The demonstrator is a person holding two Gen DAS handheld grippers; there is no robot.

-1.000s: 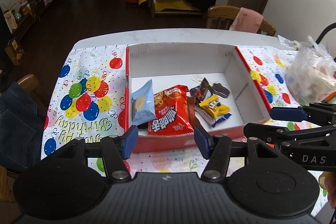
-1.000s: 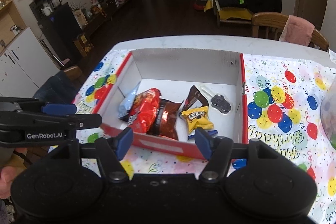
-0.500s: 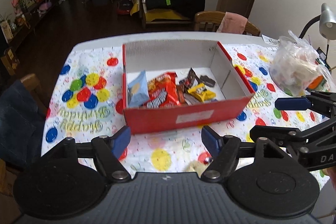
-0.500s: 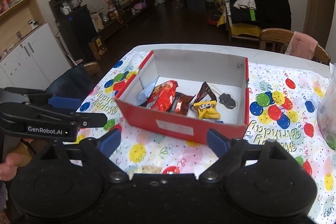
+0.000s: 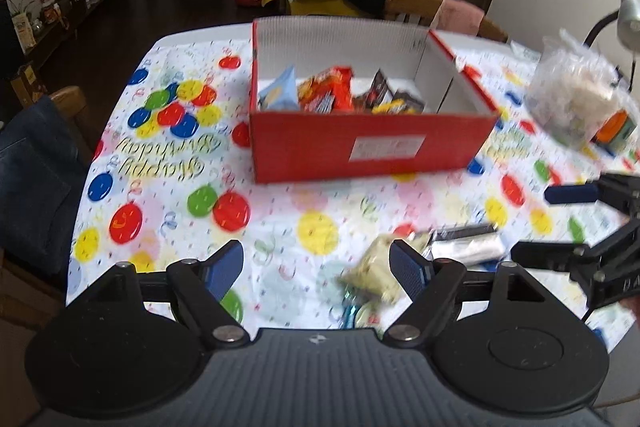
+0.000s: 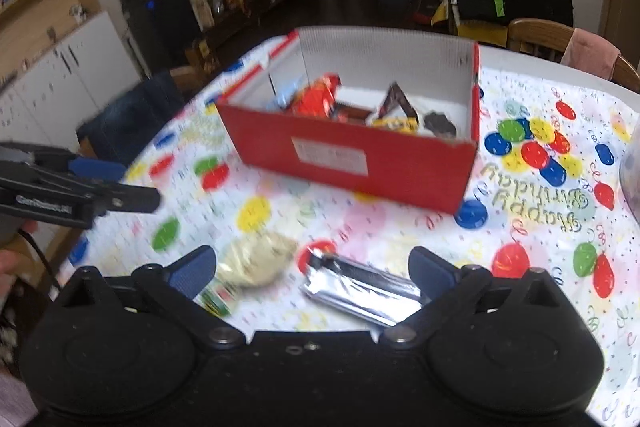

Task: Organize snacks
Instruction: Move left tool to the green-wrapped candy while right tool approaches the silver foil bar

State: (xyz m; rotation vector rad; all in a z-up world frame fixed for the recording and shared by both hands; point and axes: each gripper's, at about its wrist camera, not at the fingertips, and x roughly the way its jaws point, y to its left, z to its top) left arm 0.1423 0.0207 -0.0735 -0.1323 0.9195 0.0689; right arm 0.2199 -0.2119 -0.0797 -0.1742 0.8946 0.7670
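Both grippers, left (image 5: 316,269) and right (image 6: 312,271), have just been opening, empty, over two packets (image 6: 360,287) still on the counter just ahead, box (image 5: 372,147) beyond already part-filled.

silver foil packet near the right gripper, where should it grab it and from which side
Grip the silver foil packet across its narrow width near the middle, coming down from above. It lies flat and long on the tablecloth, between the open fingers of the right gripper, clear of the pale snack bag.
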